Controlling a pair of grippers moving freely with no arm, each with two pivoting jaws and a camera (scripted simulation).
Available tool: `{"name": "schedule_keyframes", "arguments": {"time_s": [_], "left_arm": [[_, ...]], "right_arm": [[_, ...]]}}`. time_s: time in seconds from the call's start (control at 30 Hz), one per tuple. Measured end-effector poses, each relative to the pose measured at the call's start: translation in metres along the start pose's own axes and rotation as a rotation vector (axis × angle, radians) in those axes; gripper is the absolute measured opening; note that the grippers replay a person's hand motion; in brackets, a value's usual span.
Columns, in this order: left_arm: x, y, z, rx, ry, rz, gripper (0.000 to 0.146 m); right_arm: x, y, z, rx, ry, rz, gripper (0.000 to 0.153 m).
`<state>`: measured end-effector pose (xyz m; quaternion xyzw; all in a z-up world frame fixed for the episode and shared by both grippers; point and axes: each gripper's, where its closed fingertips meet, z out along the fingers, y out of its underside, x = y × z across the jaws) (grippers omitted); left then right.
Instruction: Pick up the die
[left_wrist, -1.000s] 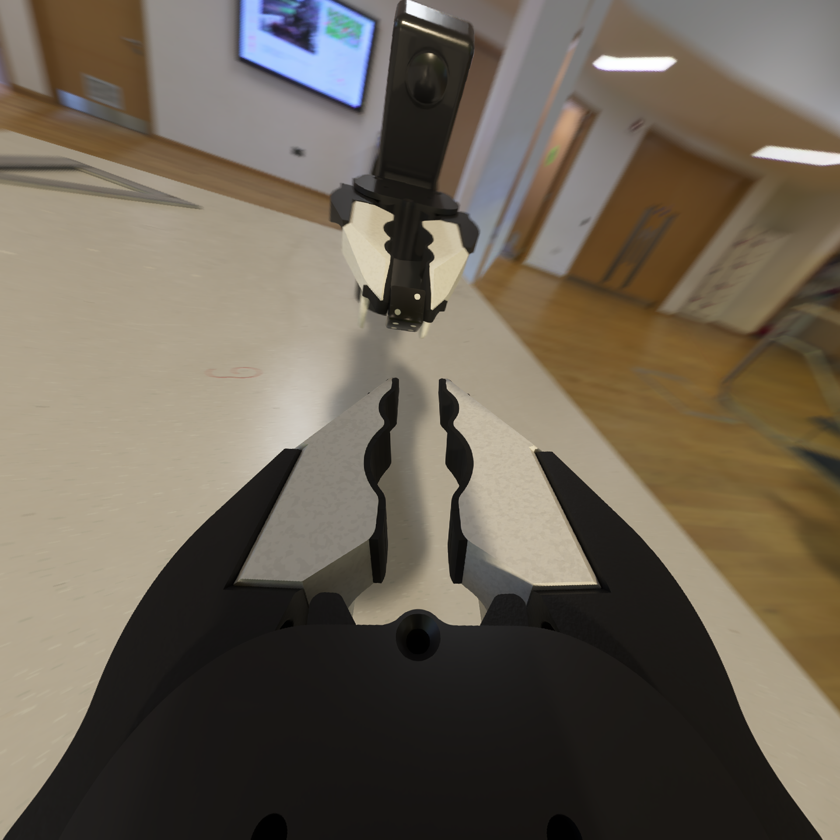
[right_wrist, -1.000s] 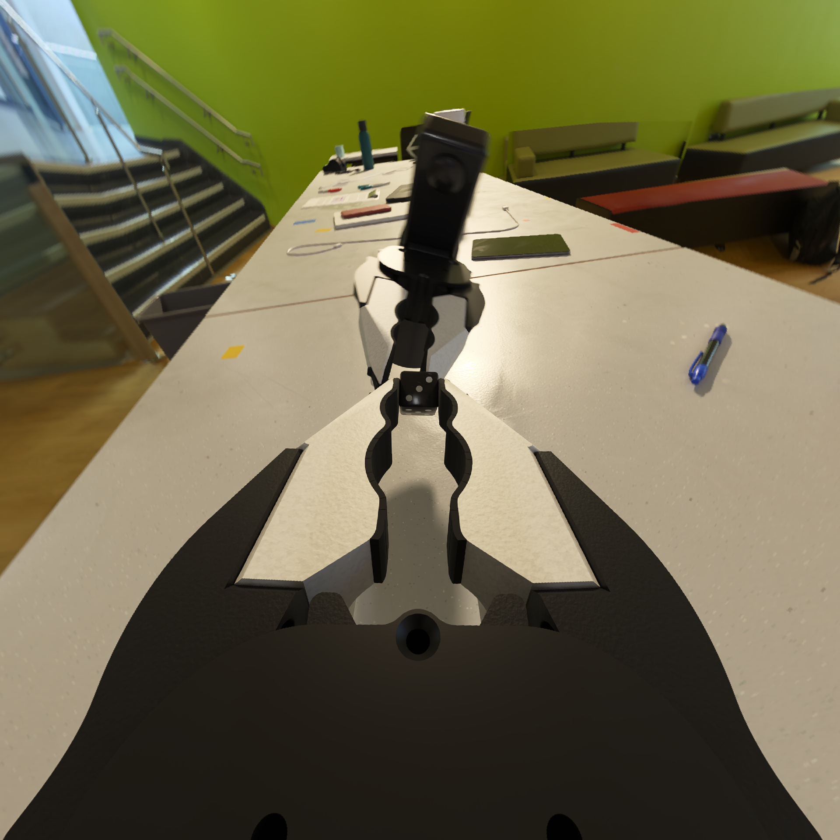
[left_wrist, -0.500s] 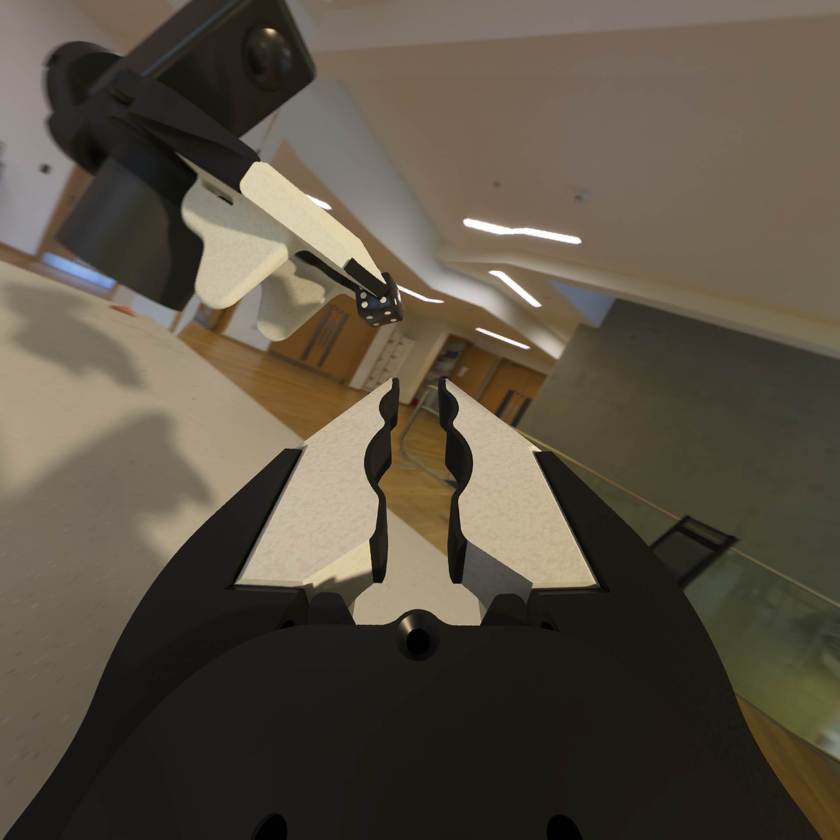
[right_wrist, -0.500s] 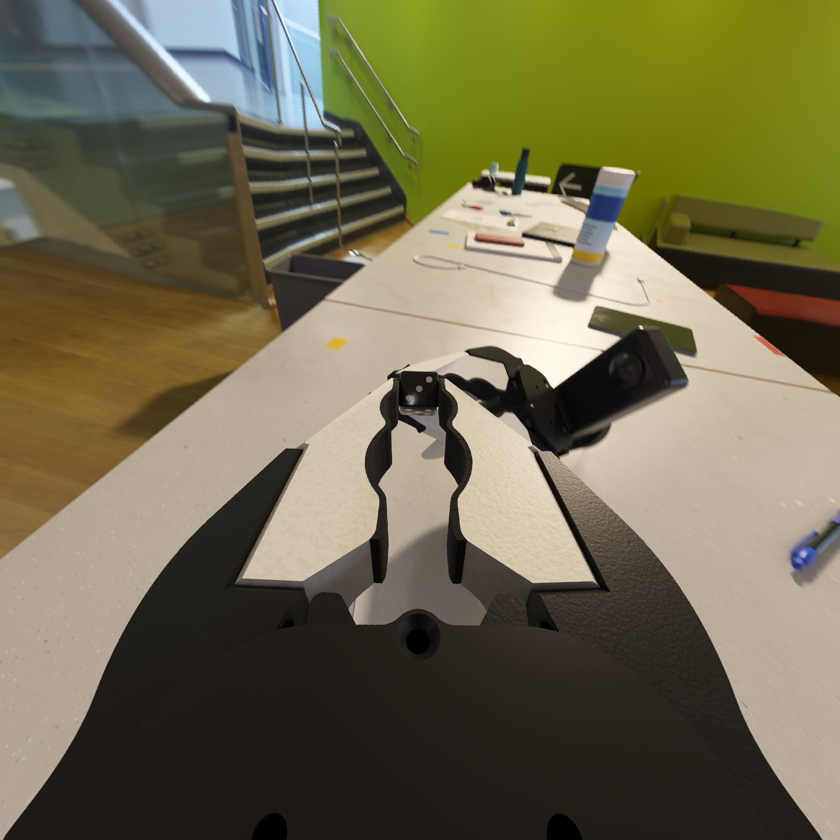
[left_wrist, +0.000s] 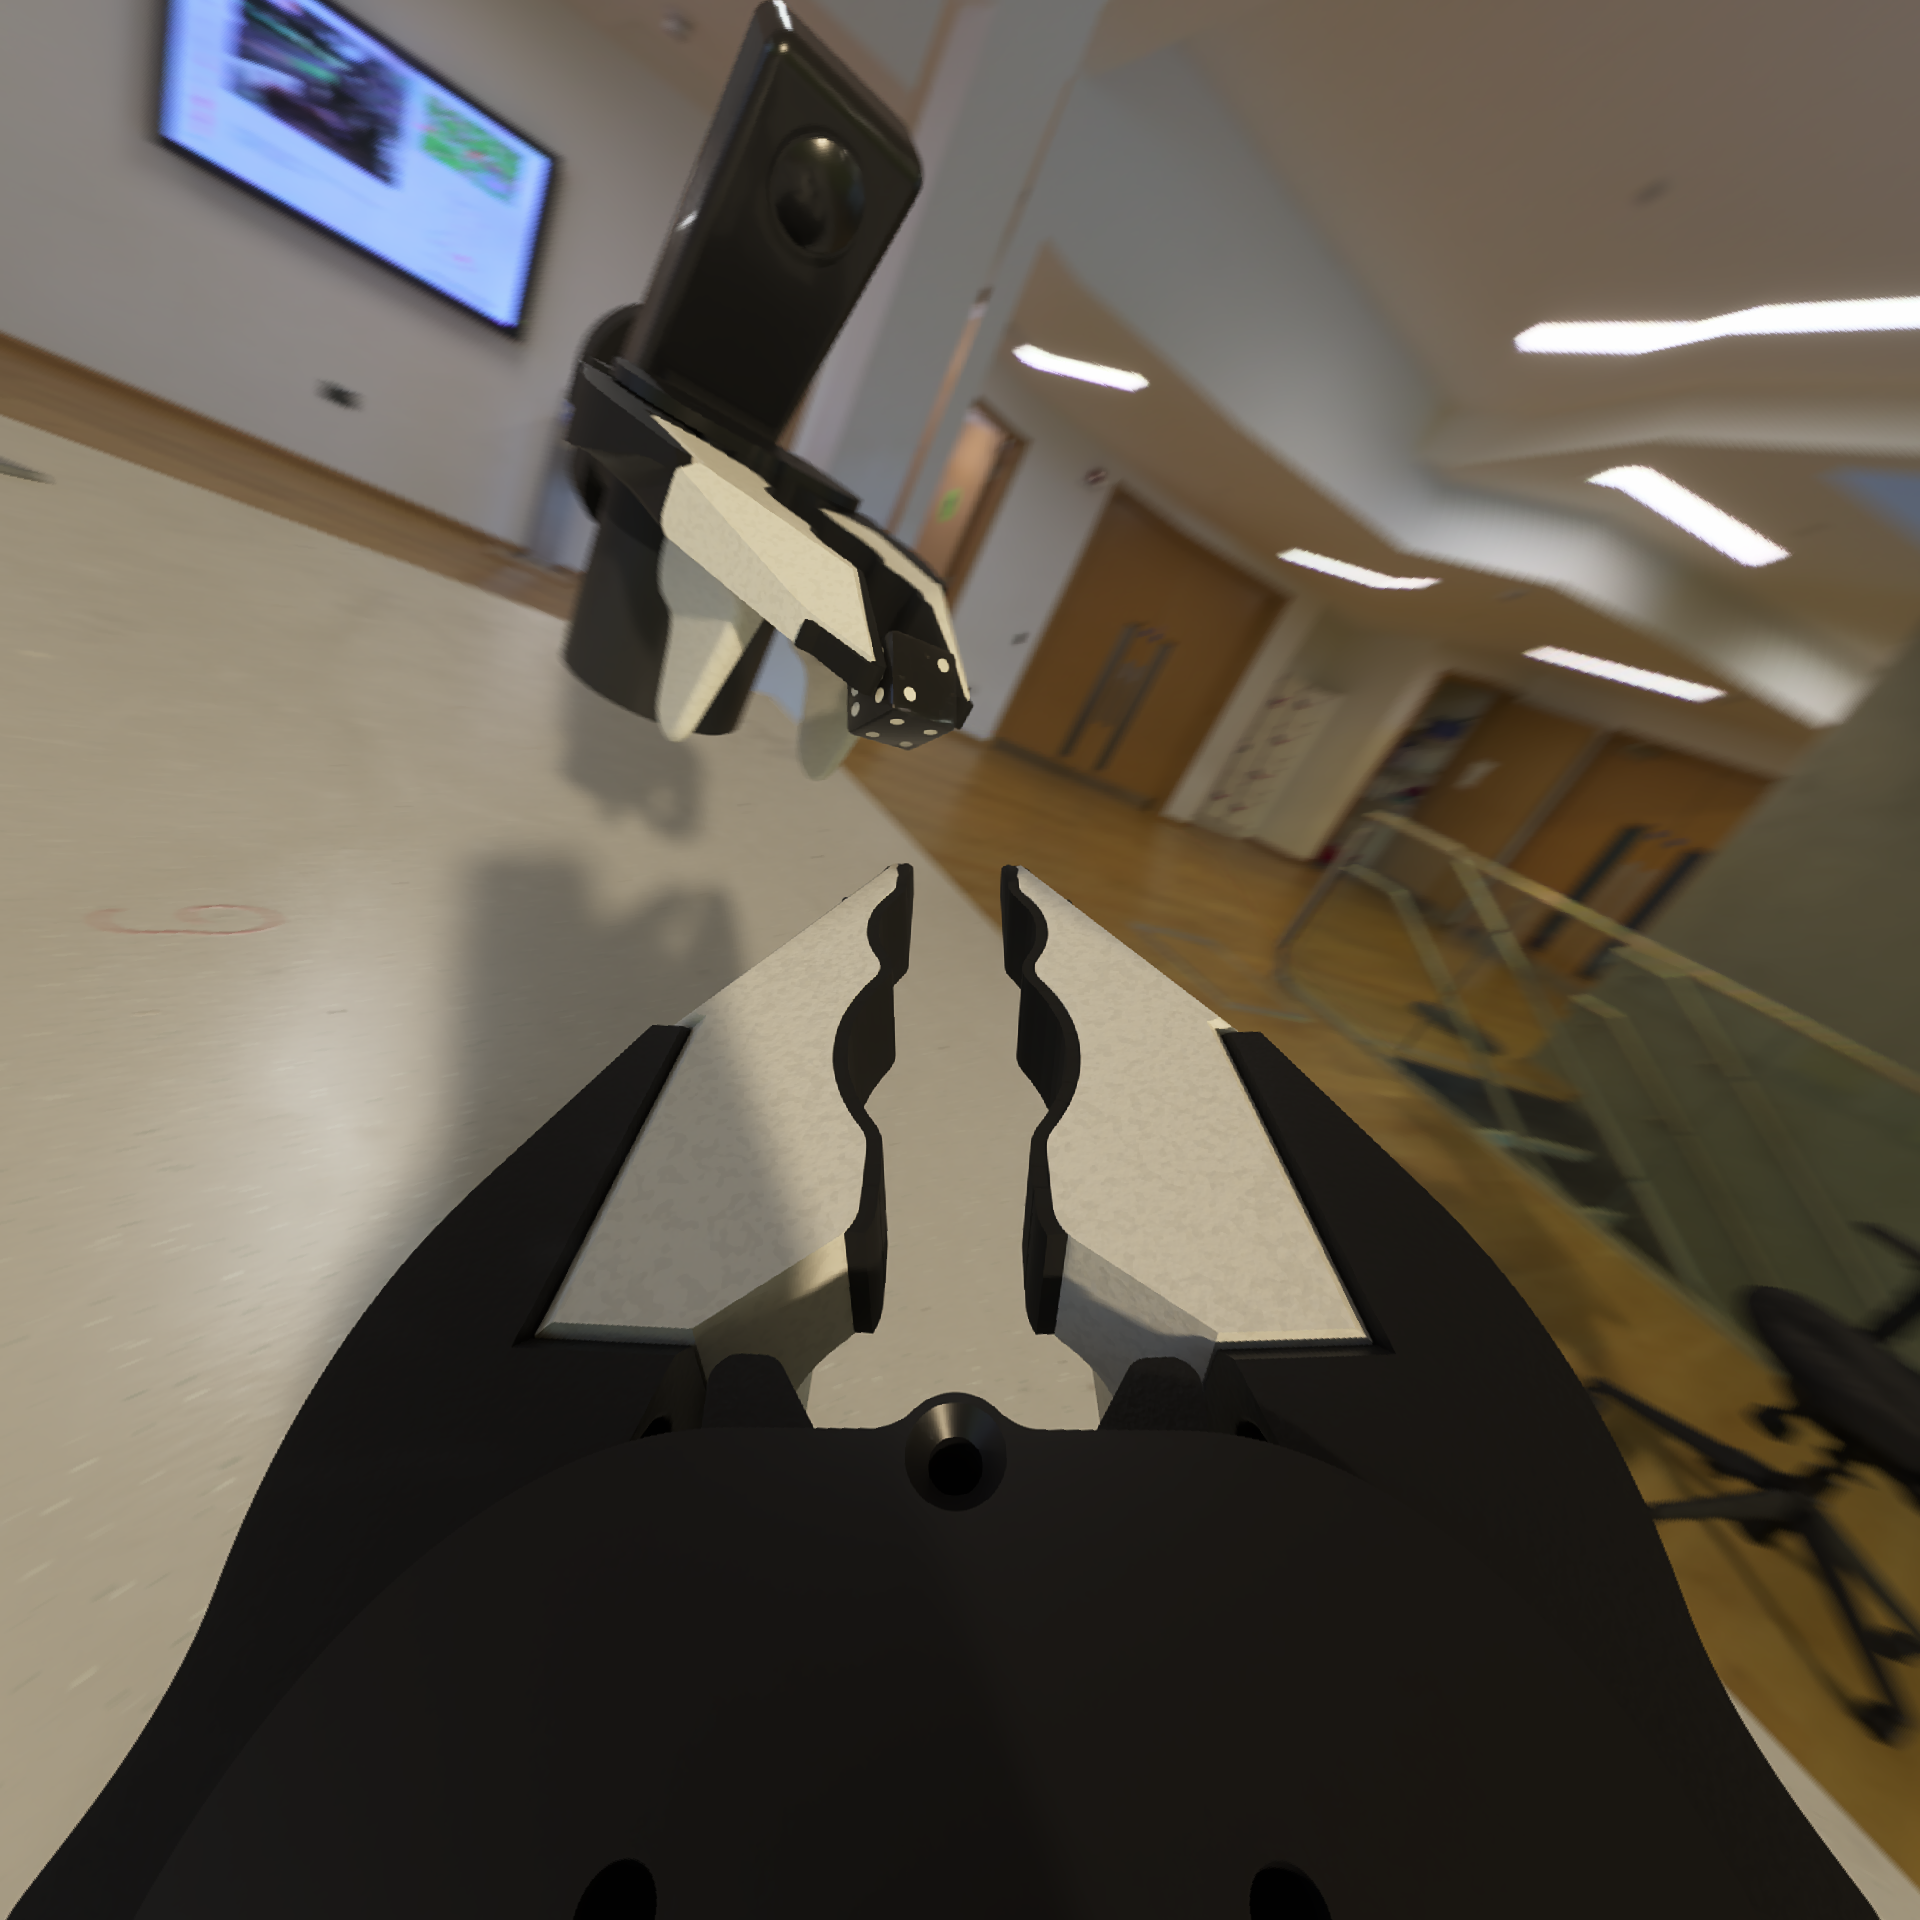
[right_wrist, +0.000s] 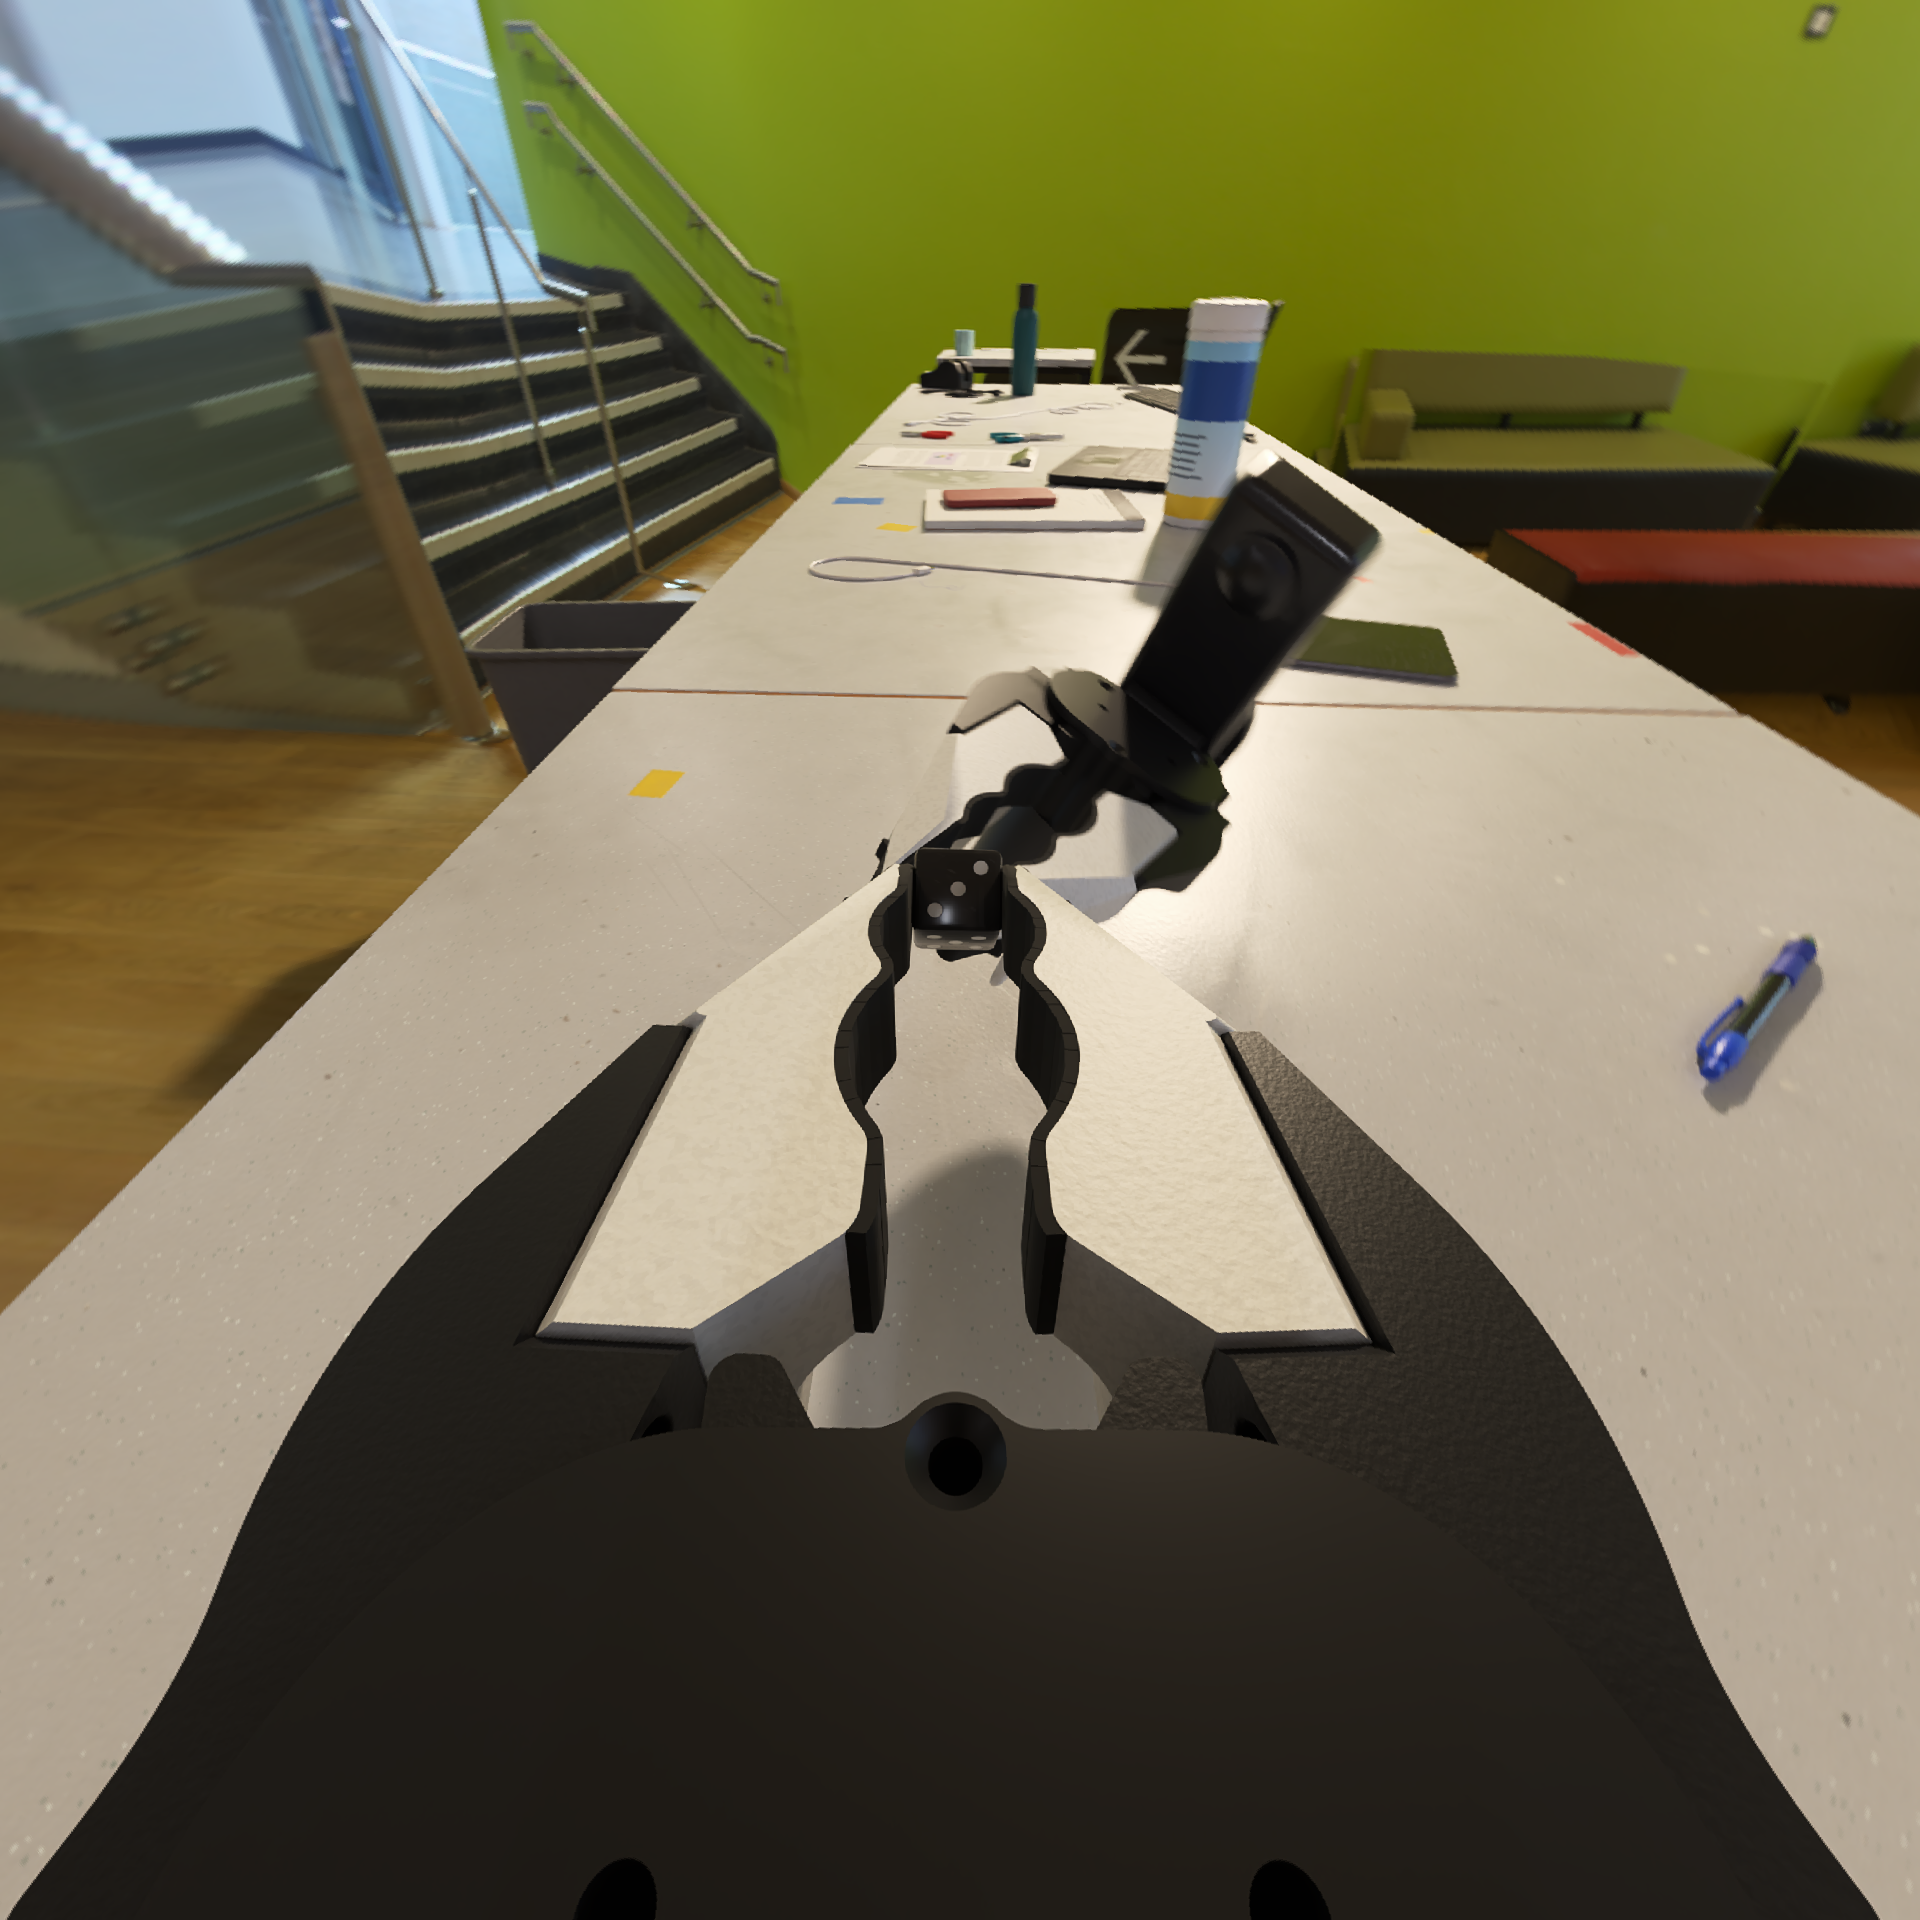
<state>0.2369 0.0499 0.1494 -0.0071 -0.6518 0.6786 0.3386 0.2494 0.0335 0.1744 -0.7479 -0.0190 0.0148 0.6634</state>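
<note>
black die (right_wrist: 956, 899) pinched by raised right gripper (right_wrist: 956, 883).

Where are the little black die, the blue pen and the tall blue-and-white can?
die (right_wrist: 956, 896), right wrist view, its dotted top face.
blue pen (right_wrist: 1758, 1006), right wrist view, mid-barrel.
blue-and-white can (right_wrist: 1214, 410), right wrist view, its blue band.

Glossy black die (right_wrist: 956, 896); matt speckled table (right_wrist: 1455, 1195); grainy tongs (right_wrist: 956, 883)

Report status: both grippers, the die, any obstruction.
Right gripper shut on die, held clear above the table. Left gripper open, empty. Nothing in the way; blue pen lies well aside.
</note>
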Motion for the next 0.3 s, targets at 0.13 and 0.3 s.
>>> {"name": "schedule_keyframes", "arguments": {"time_s": [0.13,0.3], "left_arm": [[-0.016,-0.004,-0.004,-0.018,-0.192,0.121,0.017],[-0.036,-0.01,-0.01,-0.005,-0.415,0.242,0.017]], "right_arm": [[0.014,0.004,-0.003,0.029,0.061,0.095,0.016],[0.034,0.007,-0.007,0.064,0.191,0.204,0.016]]}}
